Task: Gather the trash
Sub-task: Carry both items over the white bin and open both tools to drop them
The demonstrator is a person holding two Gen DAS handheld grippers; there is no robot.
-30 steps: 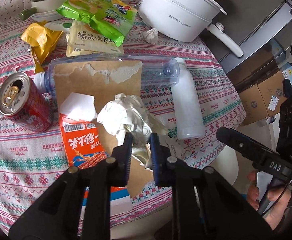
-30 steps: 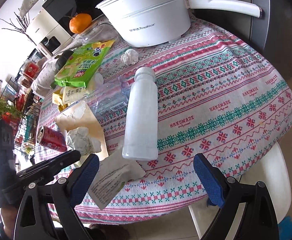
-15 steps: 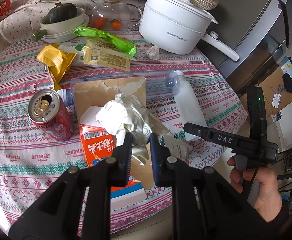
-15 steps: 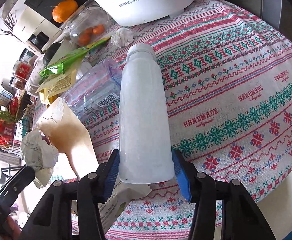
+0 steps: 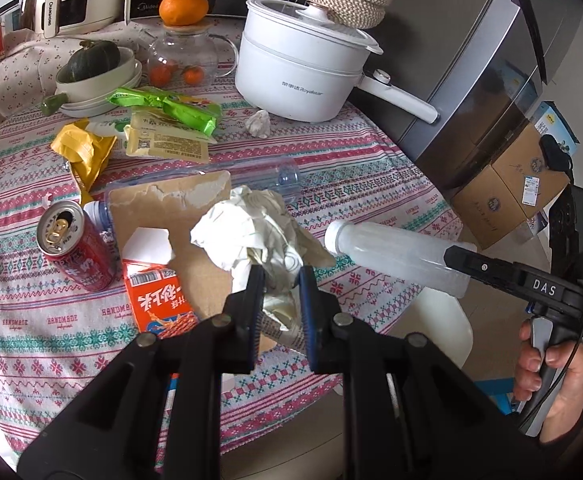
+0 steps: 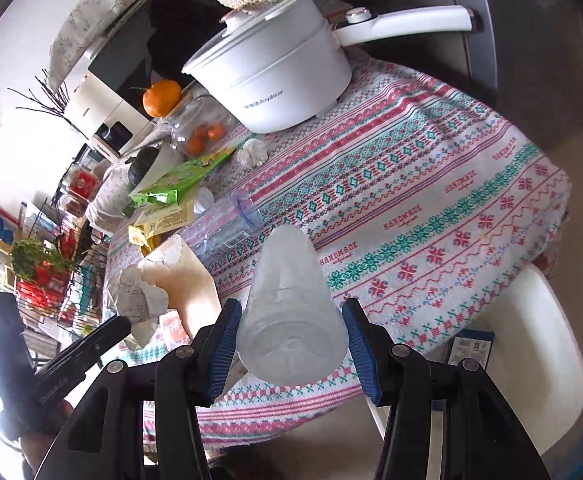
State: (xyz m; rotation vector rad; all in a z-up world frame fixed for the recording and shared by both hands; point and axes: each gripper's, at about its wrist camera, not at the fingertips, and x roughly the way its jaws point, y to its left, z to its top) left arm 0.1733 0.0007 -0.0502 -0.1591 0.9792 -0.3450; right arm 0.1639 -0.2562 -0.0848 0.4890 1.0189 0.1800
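White crumpled paper [image 5: 251,232] sat pinched between our left tongs [image 5: 280,292] in the left wrist view, held above a torn piece of cardboard [image 5: 163,216] on the surface [image 5: 371,168]. Beside it stood a red can [image 5: 73,246], and an orange carton [image 5: 159,304] lay on the cloth. Off to the right, our right tongs [image 5: 457,256] gripped a frosted plastic bottle [image 5: 395,256] clear of the surface.

From the right wrist view, our right tongs [image 6: 289,346] were closed on the bottle [image 6: 289,304] near its base, its cap end pointing away toward a clear flattened bottle [image 6: 227,232]. A white pot [image 6: 275,80] stood at the far edge.
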